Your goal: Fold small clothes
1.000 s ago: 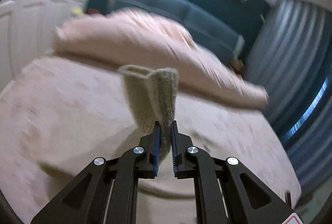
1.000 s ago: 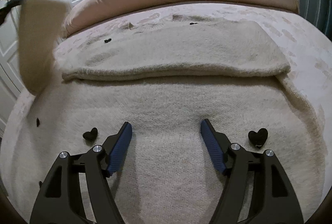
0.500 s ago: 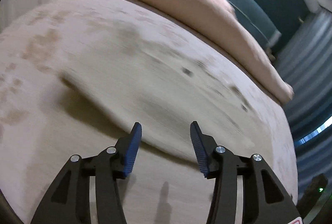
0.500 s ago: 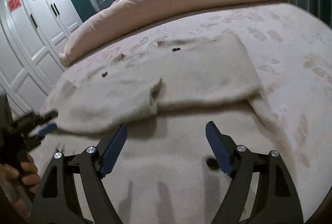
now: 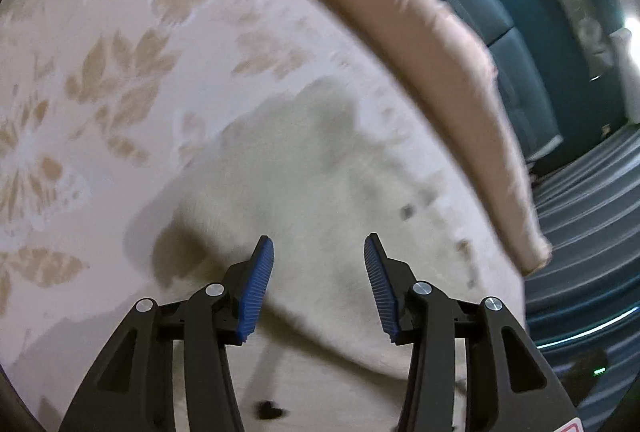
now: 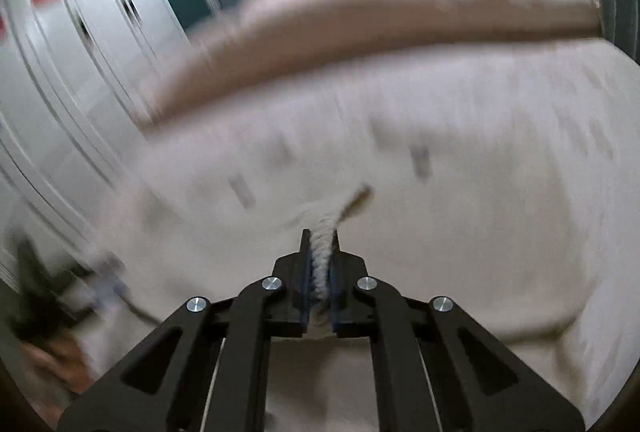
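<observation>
A cream knitted sweater (image 5: 320,184) with small black heart patches lies spread on the bed. My left gripper (image 5: 318,264) is open and empty, hovering just above a folded part of the sweater, with one black heart (image 5: 269,410) below it. My right gripper (image 6: 320,256) is shut on a pinched fold of the sweater (image 6: 460,232), and the knit bunches up between the blue pads. The right wrist view is blurred by motion. The left gripper (image 6: 44,296) shows dimly at its lower left.
The bed has a pale leaf-patterned cover (image 5: 100,80). A long pink rolled duvet (image 5: 420,44) lies along the head of the bed, in front of a teal headboard (image 5: 500,4). White wardrobe doors (image 6: 60,52) stand to the left. Striped curtains (image 5: 580,212) are on the right.
My left gripper let go of the sleeve it held up and now hovers open over the sweater. My right gripper went from open to shut on a fold of the sweater.
</observation>
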Demonstrator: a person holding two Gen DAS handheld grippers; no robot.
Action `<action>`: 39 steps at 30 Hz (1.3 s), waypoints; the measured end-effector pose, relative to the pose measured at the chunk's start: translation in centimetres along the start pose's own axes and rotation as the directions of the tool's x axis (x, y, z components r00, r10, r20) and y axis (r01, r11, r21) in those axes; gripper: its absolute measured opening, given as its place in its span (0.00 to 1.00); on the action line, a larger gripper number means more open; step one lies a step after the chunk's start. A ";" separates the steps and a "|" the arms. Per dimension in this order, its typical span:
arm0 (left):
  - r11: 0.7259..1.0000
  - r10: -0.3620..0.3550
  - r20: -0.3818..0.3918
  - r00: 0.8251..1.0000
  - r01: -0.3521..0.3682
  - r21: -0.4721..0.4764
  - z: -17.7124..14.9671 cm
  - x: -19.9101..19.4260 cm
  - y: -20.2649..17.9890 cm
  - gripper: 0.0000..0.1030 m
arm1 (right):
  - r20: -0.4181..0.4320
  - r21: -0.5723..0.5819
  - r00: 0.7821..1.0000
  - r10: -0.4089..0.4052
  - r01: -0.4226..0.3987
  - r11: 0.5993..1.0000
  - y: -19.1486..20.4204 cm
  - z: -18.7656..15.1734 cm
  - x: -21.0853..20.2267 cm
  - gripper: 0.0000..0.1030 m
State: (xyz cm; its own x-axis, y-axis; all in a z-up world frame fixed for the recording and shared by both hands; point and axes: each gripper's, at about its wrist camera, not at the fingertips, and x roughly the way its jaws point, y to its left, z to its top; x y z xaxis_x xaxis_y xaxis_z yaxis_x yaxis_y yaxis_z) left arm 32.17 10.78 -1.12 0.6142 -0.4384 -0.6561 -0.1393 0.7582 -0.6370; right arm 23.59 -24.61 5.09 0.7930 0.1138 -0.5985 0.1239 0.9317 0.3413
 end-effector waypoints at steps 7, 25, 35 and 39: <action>0.998 0.001 -0.081 0.997 0.004 0.058 -3.0 1.2 -1.8 0.45 | -0.091 0.004 0.972 -0.217 0.218 0.976 -7.2 0.6 3.8 0.06; 0.962 0.215 -0.033 0.976 -0.206 0.177 -2.8 5.9 -0.7 0.06 | -0.164 0.029 0.962 -0.219 0.227 0.974 -10.7 -2.7 5.4 0.06; 0.943 0.252 -0.027 0.967 -0.239 0.231 -3.0 6.1 -0.7 0.11 | -0.088 0.119 0.948 -0.307 0.316 0.941 -12.1 -3.0 0.9 0.11; 0.932 0.277 -0.007 0.961 -0.266 0.246 -3.4 6.3 -0.9 0.12 | -0.125 0.010 0.974 -0.187 0.190 0.982 -7.0 -3.0 2.1 0.11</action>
State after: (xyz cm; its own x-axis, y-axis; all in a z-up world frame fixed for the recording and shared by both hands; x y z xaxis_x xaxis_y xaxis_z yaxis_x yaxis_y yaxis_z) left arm 33.49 5.70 -6.02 0.5461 -0.2150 -0.8096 -0.1025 0.9421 -0.3193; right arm 22.62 -29.89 -0.74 0.6747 -0.0200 -0.7378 0.2778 0.9330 0.2287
